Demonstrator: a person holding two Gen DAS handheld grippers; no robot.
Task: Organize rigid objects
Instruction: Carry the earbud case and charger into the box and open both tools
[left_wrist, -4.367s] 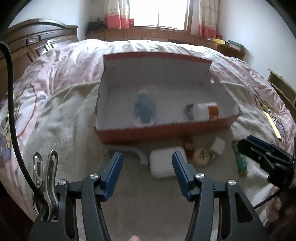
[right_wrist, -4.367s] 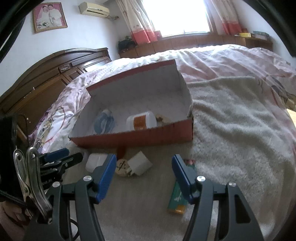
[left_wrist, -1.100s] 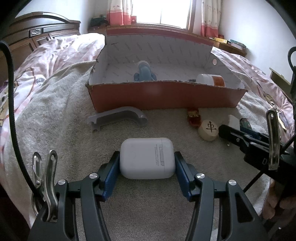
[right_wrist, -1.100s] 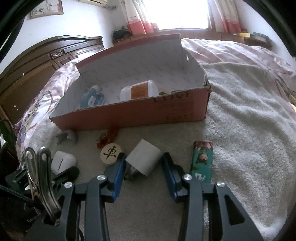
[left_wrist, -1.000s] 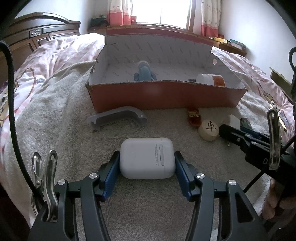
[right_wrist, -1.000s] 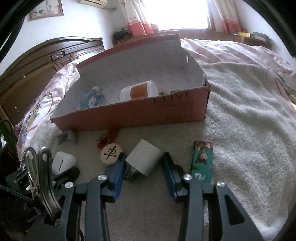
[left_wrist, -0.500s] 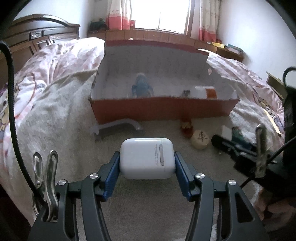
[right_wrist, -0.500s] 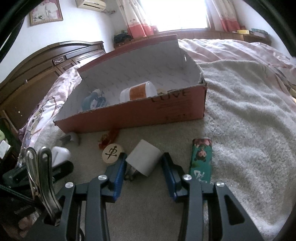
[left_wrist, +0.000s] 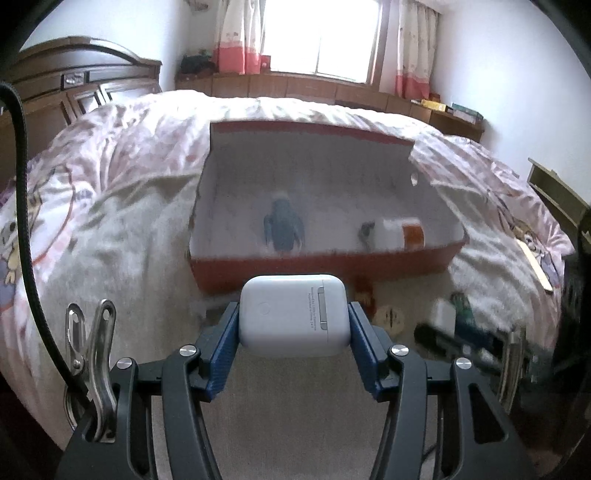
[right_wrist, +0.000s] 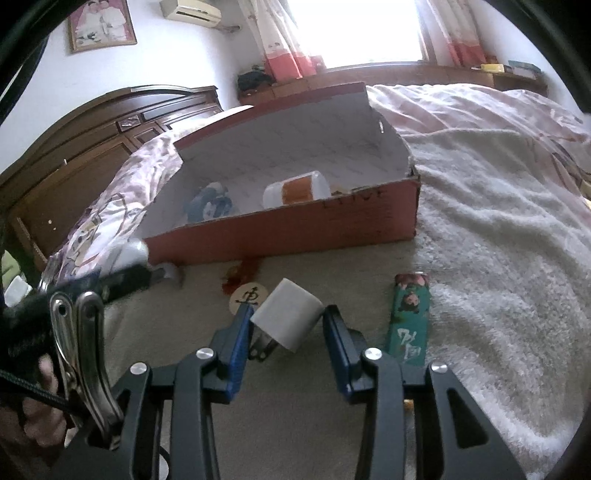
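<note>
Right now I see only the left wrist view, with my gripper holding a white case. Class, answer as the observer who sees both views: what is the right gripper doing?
Observer: The right gripper is closed on a white charger, its prongs showing below.
Operator: What lies beside it?
Observer: A green packet lies flat on the blanket, right of the gripper and apart from it.
Operator: Is anything behind my case?
Observer: A grey piece lies by the red box's front left corner.
</note>
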